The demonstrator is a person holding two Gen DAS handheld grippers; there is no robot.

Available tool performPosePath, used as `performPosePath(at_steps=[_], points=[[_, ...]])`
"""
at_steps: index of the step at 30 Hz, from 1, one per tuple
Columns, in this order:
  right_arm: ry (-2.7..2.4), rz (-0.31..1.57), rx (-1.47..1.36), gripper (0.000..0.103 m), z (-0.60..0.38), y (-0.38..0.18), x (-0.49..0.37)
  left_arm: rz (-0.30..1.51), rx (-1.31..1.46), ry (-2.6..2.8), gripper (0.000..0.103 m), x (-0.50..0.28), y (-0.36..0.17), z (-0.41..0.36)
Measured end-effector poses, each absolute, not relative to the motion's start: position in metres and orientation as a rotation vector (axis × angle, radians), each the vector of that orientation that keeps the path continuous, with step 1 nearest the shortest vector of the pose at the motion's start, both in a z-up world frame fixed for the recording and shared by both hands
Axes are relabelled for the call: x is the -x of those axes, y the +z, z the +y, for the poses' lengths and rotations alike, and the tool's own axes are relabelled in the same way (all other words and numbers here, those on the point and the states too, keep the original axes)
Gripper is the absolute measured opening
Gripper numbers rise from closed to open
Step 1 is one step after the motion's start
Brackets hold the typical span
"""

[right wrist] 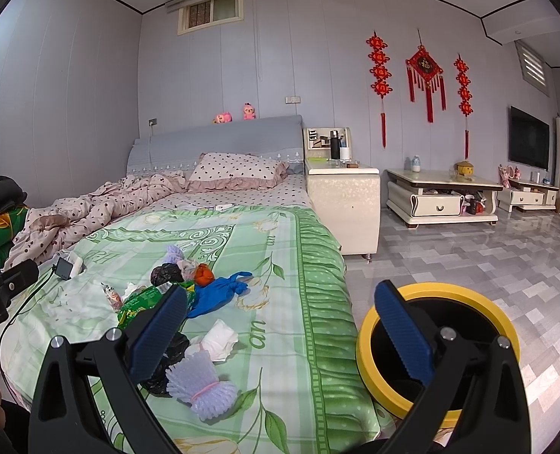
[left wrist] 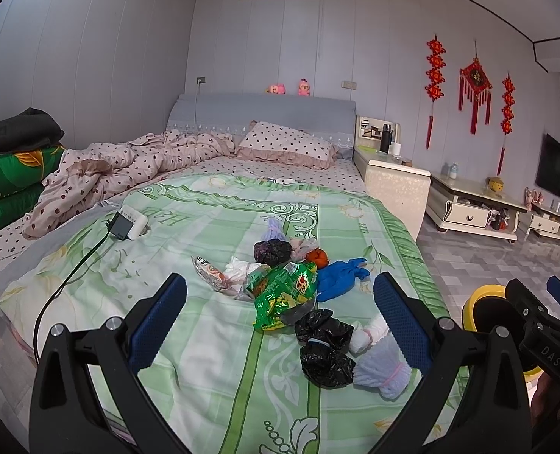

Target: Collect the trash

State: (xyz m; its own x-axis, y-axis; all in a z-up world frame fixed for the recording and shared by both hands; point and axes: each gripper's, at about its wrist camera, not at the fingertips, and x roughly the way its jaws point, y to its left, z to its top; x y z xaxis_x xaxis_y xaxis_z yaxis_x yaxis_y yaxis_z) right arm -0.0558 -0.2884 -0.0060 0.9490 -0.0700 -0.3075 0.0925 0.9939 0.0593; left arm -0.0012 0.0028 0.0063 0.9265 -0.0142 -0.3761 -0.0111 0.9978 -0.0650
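Trash lies in a loose pile on the green bedspread (left wrist: pixel 211 359): a green snack bag (left wrist: pixel 285 291), a blue glove (left wrist: pixel 340 276), crumpled black bags (left wrist: pixel 323 348), a lilac foam net (left wrist: pixel 384 372), white tissue (left wrist: pixel 367 335) and an orange scrap (left wrist: pixel 316 256). My left gripper (left wrist: pixel 280 316) hovers open just above the pile, nothing between its fingers. My right gripper (right wrist: pixel 281 331) is open too, held over the bed's right edge, empty. A yellow-rimmed black bin (right wrist: pixel 437 344) stands on the floor beside the bed, partly behind the right finger. The foam net (right wrist: pixel 200 387) and blue glove (right wrist: pixel 217 295) show there too.
A small black device (left wrist: pixel 121 227) with a cable and a white box sit on the bed's left side. A crumpled dotted quilt (left wrist: pixel 109 166) and pillow lie toward the headboard. A white nightstand (right wrist: pixel 346 196) and a low table (right wrist: pixel 442 196) stand right of the bed on tiled floor.
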Motion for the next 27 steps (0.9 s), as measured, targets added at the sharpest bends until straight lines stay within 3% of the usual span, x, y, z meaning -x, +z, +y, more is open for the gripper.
performPosePath(at_steps=[27], points=[[-0.086, 0.314, -0.076, 0.096, -0.2874, -0.0102, 0.0541, 0.390, 0.070, -0.001, 0.095, 0.0005, 0.0072, 0.0039]])
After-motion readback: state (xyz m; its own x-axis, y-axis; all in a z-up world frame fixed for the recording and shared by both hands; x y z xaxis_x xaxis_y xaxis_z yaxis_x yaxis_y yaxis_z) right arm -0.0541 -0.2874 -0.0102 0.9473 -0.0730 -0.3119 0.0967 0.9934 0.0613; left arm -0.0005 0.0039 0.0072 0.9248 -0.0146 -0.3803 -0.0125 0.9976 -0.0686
